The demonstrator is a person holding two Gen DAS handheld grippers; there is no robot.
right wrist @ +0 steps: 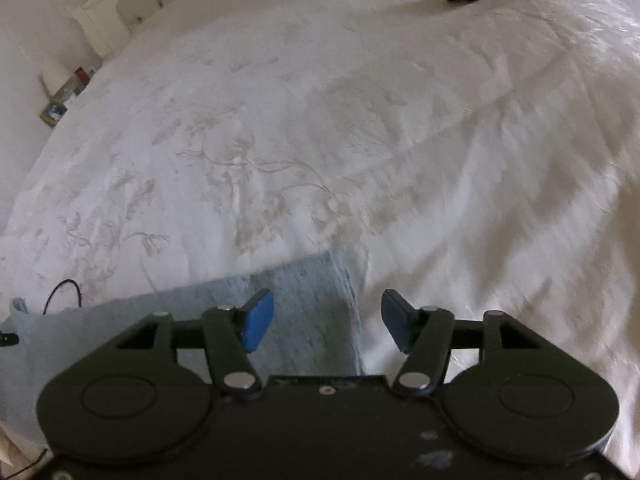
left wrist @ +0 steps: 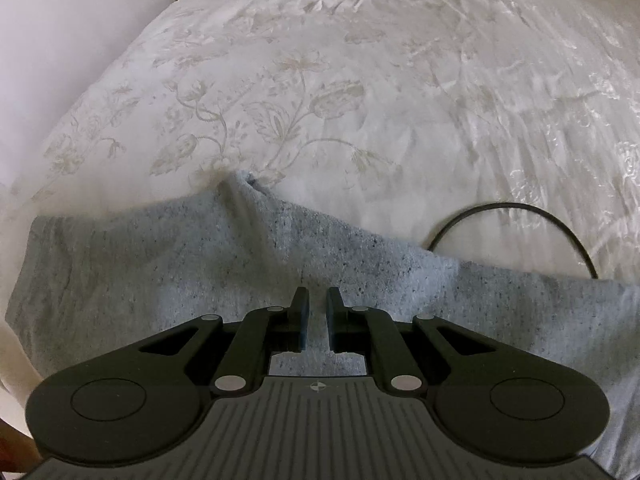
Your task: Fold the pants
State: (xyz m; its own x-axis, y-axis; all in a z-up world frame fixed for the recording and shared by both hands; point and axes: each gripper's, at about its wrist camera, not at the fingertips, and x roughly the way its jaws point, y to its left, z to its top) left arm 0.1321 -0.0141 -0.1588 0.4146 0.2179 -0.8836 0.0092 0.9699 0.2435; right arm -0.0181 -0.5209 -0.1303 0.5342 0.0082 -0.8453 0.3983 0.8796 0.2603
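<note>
left wrist view:
pants: grey marled pants [left wrist: 224,264] lay flat across the near edge of the white flowered bedspread [left wrist: 360,80].
left gripper [left wrist: 318,300]: tongs nearly pressed together over the cloth, a thin gap showing; whether they pinched cloth i could not tell.
cable [left wrist: 520,210]: black loop beside the pants.

right wrist view:
right gripper [right wrist: 327,304]: blue pads spread wide, nothing pinched, above the pants' end [right wrist: 312,288].

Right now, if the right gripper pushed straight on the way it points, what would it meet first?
Most likely the end edge of the grey pants, lying under the open right gripper, with the white bedspread just beyond. Nothing stands between, though blur leaves the depth unclear.
</note>
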